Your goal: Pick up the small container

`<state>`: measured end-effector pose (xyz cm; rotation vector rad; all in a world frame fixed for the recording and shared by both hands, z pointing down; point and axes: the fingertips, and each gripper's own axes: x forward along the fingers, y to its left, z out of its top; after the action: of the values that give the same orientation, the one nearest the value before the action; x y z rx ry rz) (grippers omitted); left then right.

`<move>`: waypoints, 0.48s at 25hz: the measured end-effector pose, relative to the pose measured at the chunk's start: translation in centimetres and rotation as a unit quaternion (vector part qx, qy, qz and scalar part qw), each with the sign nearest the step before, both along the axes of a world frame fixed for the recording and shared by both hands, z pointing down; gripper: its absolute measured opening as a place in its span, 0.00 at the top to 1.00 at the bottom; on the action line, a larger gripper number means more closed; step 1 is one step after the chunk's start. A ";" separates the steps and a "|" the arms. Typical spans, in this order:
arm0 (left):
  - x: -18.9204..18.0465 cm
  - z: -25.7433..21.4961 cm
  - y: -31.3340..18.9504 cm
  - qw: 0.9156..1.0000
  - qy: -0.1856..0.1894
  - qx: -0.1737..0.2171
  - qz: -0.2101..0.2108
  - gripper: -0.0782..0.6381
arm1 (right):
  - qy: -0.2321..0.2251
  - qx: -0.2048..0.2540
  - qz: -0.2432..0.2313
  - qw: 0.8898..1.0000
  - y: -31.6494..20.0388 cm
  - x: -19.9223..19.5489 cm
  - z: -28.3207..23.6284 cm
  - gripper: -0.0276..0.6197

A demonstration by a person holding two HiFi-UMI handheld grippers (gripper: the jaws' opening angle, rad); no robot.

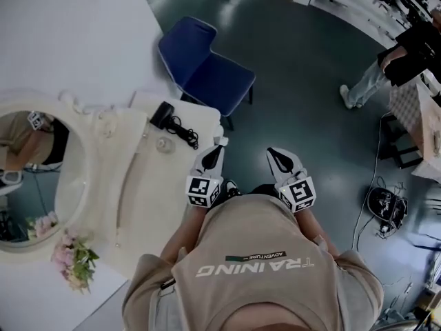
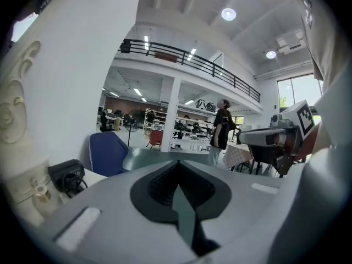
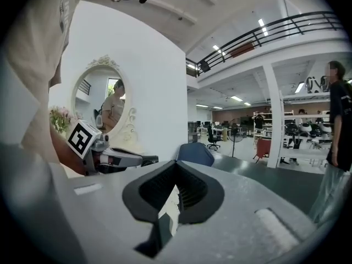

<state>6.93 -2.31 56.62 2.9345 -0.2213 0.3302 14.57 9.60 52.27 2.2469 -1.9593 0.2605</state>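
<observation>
Left of the closed, empty left claw (image 1: 216, 152), on the tabletop (image 1: 138, 188): small container (image 1: 164, 144), nearer it than the closed right claw (image 1: 275, 154).

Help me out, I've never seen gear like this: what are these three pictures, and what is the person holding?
There is no robot here. A person holds a hand-held two-jaw tool in each hand: the left gripper and the right gripper. The patterned cube on each is part of the tool.

The head view comes from a camera on the person's head, looking steeply down. The left and right gripper views come from a camera riding on each tool, looking along its jaws.

Both pairs of jaws are closed with nothing in them.

On the white vanity table, beside the oval mirror, are a black device with a cord, a small clear container and some flowers. A blue chair stands beyond.
</observation>
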 end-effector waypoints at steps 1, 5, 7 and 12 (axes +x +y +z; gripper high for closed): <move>-0.6 0.1 -0.6 1.000 -0.002 -0.003 -0.013 0.87 | 0.001 -0.007 -0.015 1.000 -1.0 -0.3 0.1 0.95; -3.2 1.0 -2.9 0.998 -0.013 -0.009 -0.063 0.87 | 0.004 -0.018 -0.069 0.997 -4.9 -1.4 0.3 0.95; -4.3 1.4 -4.1 0.996 -0.020 -0.013 -0.091 0.87 | 0.003 -0.022 -0.095 0.995 -6.9 -1.8 0.4 0.95; -7.2 1.9 -6.6 0.985 -0.031 -0.030 -0.169 0.87 | -0.001 -0.023 -0.169 0.985 -11.8 -2.7 0.6 0.95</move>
<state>-0.26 -8.95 58.50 2.7624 -0.6947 0.3674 11.82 -2.20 52.83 1.8446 -2.2637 0.2632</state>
